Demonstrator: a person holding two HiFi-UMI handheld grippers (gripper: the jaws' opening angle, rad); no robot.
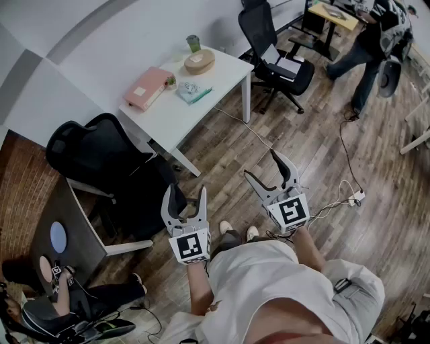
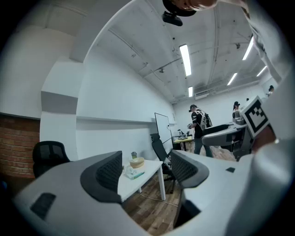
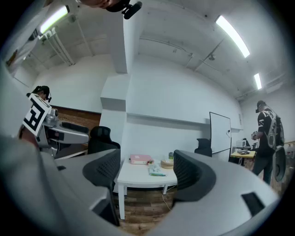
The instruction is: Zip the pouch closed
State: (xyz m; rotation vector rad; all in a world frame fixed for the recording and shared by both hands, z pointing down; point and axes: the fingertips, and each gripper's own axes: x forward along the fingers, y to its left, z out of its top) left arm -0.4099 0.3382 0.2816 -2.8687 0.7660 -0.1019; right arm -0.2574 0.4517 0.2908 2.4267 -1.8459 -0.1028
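A white table (image 1: 171,117) stands across the wood floor from me. On it lie a flat pink pouch (image 1: 149,87), a teal item (image 1: 193,92), a tan rounded case (image 1: 199,61) and a green cup (image 1: 193,42). Both grippers hang level in the air, well short of the table. My left gripper (image 1: 186,191) is open with nothing between its jaws, and my right gripper (image 1: 262,164) is open and empty too. The right gripper view frames the pink pouch (image 3: 140,159) and the teal item (image 3: 156,171) between its jaws. The left gripper view shows the tan case (image 2: 137,162).
A black office chair (image 1: 101,161) stands left of the table and another chair (image 1: 272,57) right of it. A cable and power strip (image 1: 354,197) lie on the floor. A person (image 1: 376,47) stands by a far desk (image 1: 334,15); another sits at the bottom left.
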